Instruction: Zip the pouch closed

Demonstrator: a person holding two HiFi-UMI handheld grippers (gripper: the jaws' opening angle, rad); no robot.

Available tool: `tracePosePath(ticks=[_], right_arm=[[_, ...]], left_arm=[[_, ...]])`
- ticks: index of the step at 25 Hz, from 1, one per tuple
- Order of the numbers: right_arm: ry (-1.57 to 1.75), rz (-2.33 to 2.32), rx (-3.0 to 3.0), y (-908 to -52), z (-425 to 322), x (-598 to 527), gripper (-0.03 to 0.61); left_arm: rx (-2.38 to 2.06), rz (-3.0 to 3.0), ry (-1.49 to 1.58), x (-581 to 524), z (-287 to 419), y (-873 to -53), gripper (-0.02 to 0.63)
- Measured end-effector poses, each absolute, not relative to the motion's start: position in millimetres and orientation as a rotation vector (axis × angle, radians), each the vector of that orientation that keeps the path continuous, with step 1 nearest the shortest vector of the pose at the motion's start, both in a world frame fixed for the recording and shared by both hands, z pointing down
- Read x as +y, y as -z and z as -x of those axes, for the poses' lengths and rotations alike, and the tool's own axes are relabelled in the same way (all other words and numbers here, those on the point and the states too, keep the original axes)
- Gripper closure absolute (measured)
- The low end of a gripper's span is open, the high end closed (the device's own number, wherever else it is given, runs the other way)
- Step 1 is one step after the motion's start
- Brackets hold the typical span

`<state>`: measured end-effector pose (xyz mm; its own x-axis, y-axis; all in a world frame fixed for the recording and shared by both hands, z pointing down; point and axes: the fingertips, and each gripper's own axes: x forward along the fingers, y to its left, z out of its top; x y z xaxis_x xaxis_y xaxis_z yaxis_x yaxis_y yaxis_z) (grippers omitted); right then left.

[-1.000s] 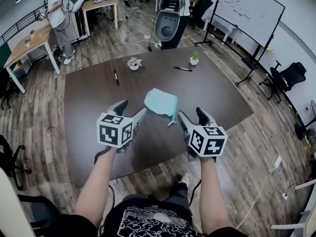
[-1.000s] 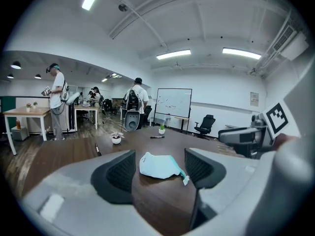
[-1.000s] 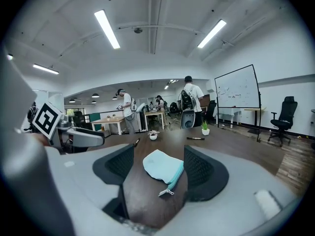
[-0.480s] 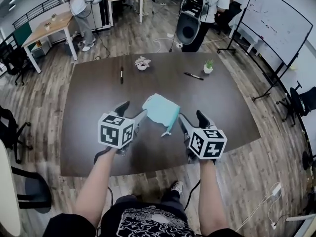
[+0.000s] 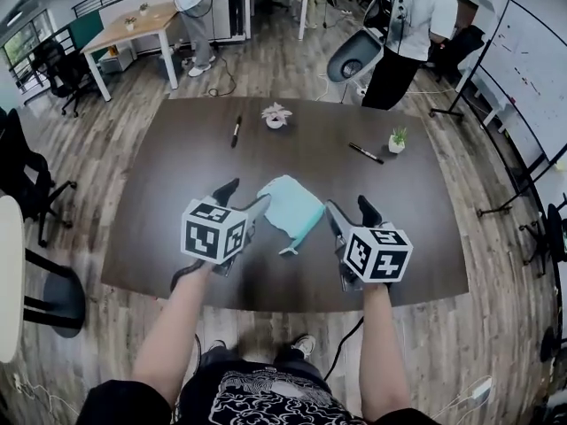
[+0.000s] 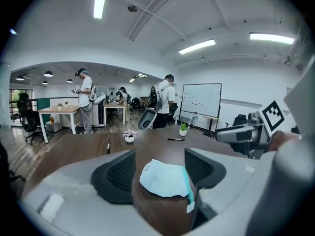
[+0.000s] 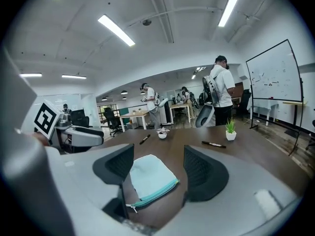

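A light blue pouch lies flat on the dark brown table, its teal zipper edge facing right and its pull tab at the near end. My left gripper is open just left of the pouch, and the pouch shows between its jaws a little ahead. The right gripper is open just right of the pouch. In the right gripper view the pouch and its zipper lie ahead between the jaws. Neither gripper touches the pouch.
Two black markers lie farther back on the table, with a small white plant pot and a green potted plant. People stand beyond the table's far edge. A whiteboard stands at right.
The head view has swung, so the table and pouch sit differently in frame. Both grippers stay open beside the pouch, about as before.
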<state>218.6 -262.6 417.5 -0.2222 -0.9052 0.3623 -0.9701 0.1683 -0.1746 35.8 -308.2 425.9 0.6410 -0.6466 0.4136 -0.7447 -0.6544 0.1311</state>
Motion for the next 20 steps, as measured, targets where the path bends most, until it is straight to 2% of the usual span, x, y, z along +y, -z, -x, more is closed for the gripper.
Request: tracePosePath(ticks=[20], right_arm=[[-0.492,-1.571,-2.403,-408,-216,-278,0.261]], left_arm=[[-1.367,-2.461,-0.434,-289,-28,-404,0.301]])
